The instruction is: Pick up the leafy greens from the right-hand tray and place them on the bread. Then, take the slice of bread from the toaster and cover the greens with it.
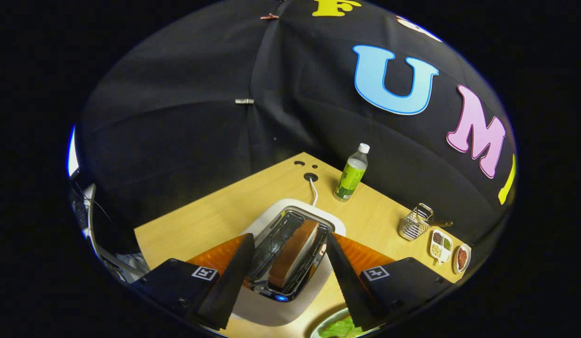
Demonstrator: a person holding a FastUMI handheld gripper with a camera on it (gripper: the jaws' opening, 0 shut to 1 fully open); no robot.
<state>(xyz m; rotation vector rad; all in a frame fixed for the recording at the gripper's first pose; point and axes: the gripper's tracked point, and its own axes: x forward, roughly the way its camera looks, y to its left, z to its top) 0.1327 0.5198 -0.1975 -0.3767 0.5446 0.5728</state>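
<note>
On the pale wooden counter [215,216], the hand-held gripper [286,256] hovers wide open and empty, fingers straddling the toaster [290,310]. The bread slice [293,253] stands upright in its slot between them. Likely light, stiff yet crumbly: pinch its exposed top edge gently.

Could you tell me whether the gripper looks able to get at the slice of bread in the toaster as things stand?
Probably yes. The gripper is open, its fingers spread to either side of the toaster, and the slice of bread stands up out of the slot between them with nothing over it.
</note>
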